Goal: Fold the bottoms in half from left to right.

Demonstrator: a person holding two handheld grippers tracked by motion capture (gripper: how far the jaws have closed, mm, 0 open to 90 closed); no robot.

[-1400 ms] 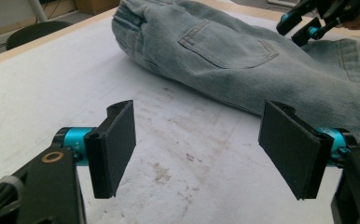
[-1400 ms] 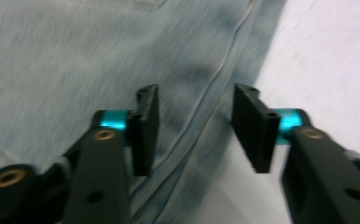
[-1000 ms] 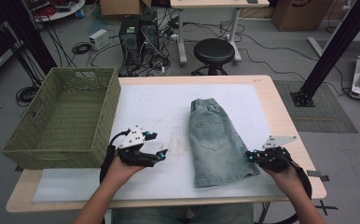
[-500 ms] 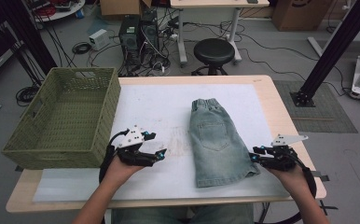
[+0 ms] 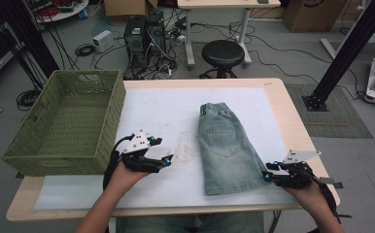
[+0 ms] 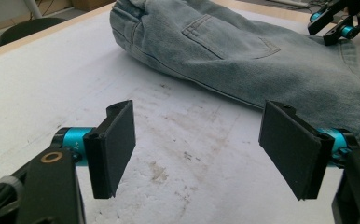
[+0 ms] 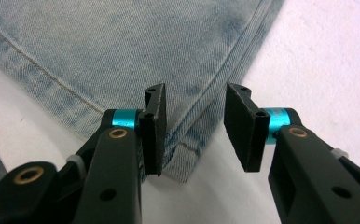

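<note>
Shorts (image 5: 227, 148) folded flat, centre-right of high view, on white mat (image 5: 166, 121); basket (image 5: 66, 121) at left.

Right gripper (image 5: 268, 172) at hem corner, lower right; jaws have just been opening, now part open, corner under gap, nothing pinched.

Left gripper (image 5: 166, 159) wide open over bare mat, empty.

Risks:
- right closes on top layer only, fold spills
- pads possibly scrape mat, view unclear
- left far from cloth, one-sided lift drags shorts

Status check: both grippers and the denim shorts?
Left gripper open over bare mat. Right gripper jaws just opening, off the denim shorts hem corner. Shorts folded flat. Nothing obstructing.
</note>
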